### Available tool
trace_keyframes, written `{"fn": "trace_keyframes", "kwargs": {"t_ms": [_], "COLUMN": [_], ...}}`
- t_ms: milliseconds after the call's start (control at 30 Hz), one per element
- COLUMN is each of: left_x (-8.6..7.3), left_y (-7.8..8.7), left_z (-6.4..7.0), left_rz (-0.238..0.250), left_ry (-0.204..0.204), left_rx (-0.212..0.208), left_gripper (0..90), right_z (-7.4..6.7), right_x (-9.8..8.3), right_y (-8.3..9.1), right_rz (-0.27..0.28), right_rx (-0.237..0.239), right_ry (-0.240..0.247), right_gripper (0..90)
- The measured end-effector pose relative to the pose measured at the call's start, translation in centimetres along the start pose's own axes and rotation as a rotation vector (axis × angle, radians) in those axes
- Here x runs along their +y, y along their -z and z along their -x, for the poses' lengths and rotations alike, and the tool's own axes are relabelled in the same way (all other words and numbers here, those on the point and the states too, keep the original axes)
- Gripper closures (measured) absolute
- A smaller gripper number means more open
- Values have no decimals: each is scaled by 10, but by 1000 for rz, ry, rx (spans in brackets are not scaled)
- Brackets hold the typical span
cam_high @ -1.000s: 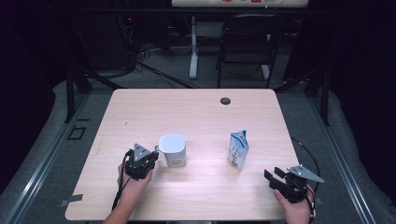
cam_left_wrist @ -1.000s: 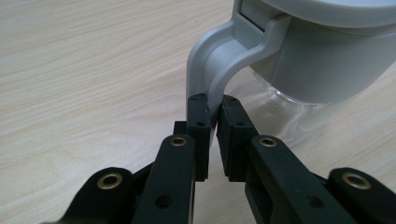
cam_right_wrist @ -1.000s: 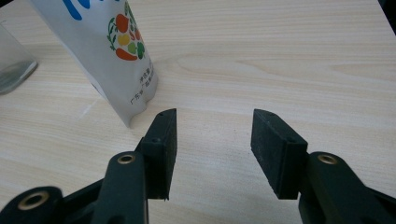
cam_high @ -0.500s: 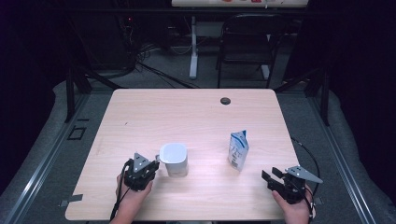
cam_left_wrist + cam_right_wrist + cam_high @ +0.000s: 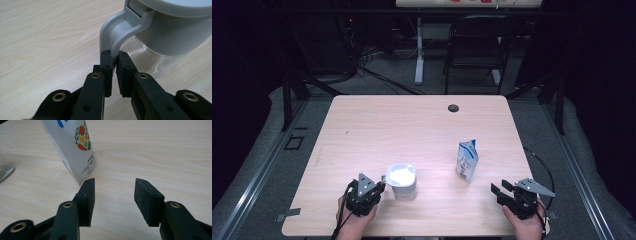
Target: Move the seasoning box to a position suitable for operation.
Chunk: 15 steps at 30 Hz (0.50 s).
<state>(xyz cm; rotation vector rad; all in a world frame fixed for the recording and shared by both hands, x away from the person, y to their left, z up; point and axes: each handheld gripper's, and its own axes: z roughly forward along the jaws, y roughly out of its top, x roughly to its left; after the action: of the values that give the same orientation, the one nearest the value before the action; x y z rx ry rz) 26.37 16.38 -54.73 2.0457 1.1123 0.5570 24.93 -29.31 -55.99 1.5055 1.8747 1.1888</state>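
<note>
Pulled nearer: white cup, handle in left tongs.

Matt grey plastic mug, wood-grain table

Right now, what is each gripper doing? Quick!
Left gripper: closed on the handle of the grey jug.
Right gripper: open, holding nothing, beside the carton.

Table: jug stands near the front edge, left of centre; carton stands to its right, well apart and slightly farther back. Left gripper just left of the jug, at its handle. Right gripper at the front right, before the carton. Small round hole near the back edge. Chair behind the table.
</note>
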Motion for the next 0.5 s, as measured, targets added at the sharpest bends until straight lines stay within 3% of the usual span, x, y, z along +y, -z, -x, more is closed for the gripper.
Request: {"fn": "trace_keyframes", "kwargs": {"t_ms": [267,500], "left_x": [-1,-2], "left_y": [2,6], "left_z": [-2,-2], "left_rz": [0,7], "left_ry": [0,0], "left_rx": [-28,-50], "left_gripper": [837,834], "right_z": [0,-3], "right_x": [0,2], "right_y": [-1,-2], "right_rz": [7,2], "right_rx": [-3,-10], "right_ry": [5,43], "right_gripper": [535,551]}}
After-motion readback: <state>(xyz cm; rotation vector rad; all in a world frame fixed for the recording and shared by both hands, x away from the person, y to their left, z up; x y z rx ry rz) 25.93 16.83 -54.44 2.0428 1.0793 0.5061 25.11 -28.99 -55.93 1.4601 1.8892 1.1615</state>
